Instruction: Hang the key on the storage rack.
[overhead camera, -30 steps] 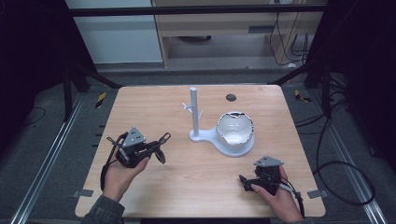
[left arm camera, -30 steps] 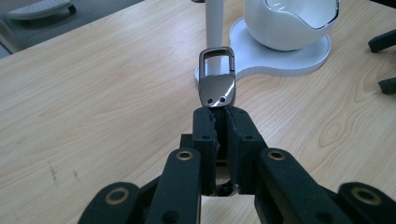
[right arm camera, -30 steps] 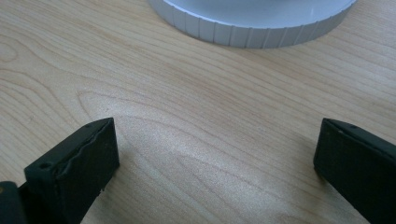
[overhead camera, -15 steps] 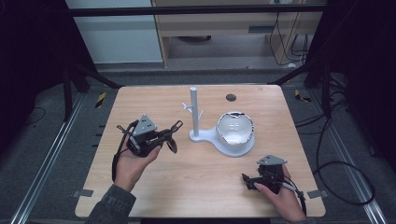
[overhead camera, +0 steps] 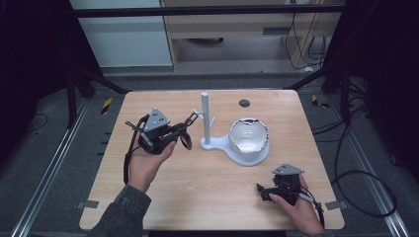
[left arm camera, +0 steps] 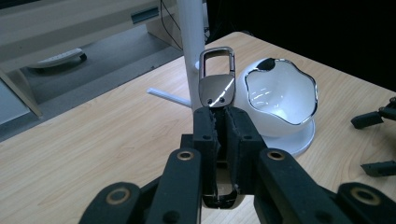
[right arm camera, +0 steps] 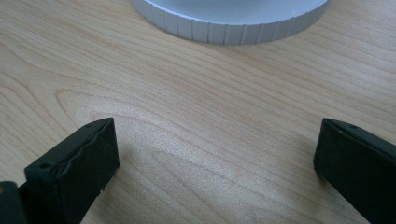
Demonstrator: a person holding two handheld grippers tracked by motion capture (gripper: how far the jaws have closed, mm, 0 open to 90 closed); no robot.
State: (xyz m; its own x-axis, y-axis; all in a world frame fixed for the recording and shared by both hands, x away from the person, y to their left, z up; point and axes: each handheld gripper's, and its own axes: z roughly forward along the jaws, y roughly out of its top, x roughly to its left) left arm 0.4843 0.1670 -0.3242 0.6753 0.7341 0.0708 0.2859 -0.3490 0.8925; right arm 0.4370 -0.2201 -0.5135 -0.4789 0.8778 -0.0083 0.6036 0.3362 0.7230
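My left gripper (overhead camera: 186, 130) is held above the table's left half, just left of a white post stand (overhead camera: 205, 118) with short pegs. In the left gripper view, the left gripper (left arm camera: 223, 114) is shut on a silver carabiner clip (left arm camera: 216, 79) that sticks up in front of the post (left arm camera: 191, 42). A white bowl with a chrome rim (overhead camera: 249, 136) sits on the stand's round base. My right gripper (overhead camera: 262, 190) rests on the table near the front right, open. Bare wood lies between its jaws (right arm camera: 215, 154), with the ribbed base edge (right arm camera: 229, 23) ahead.
A small dark round hole (overhead camera: 244, 103) sits in the wooden table (overhead camera: 207, 197) behind the bowl. Black frame bars and cables surround the table. In the left gripper view the right gripper's jaws (left arm camera: 373, 119) show at the far right.
The left hand has risen off the table and moved right toward the post with the clip in its jaws. The right hand has stayed put.
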